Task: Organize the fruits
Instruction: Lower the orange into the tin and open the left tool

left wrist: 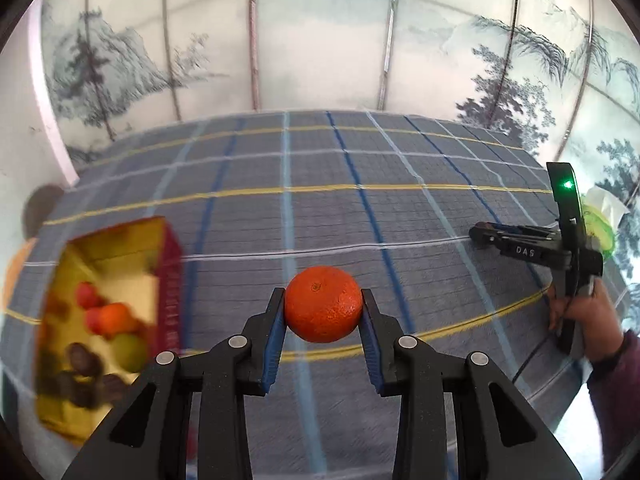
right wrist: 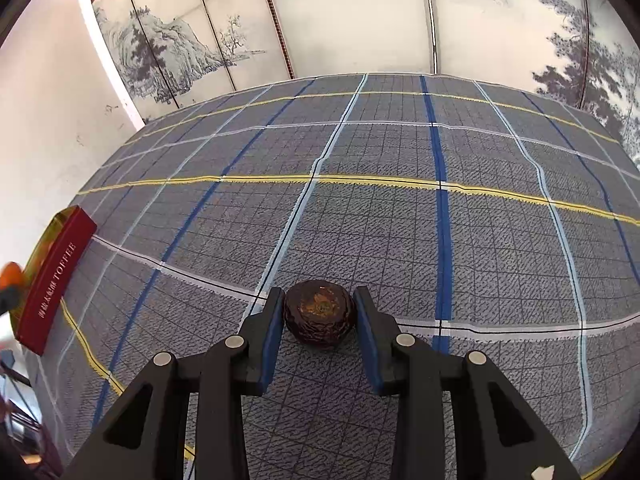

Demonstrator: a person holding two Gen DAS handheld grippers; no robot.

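My left gripper (left wrist: 323, 304) is shut on an orange mandarin (left wrist: 323, 303) and holds it above the checked tablecloth. The red and gold box (left wrist: 120, 304) lies to its left, blurred, with several fruits inside: red, orange, green and dark brown ones. My right gripper (right wrist: 318, 312) has its pads on both sides of a dark brown wrinkled fruit (right wrist: 320, 314) that sits low over the cloth. The left pad touches it; a thin gap shows at the right pad. The right gripper also shows in the left wrist view (left wrist: 480, 234), far right.
The table (right wrist: 400, 220) carries a grey cloth with blue, white and yellow lines. The red box side marked TOFFEE (right wrist: 52, 280) is at the left edge. A painted folding screen (right wrist: 200, 40) stands behind. A green and white thing (left wrist: 600, 220) sits at the far right.
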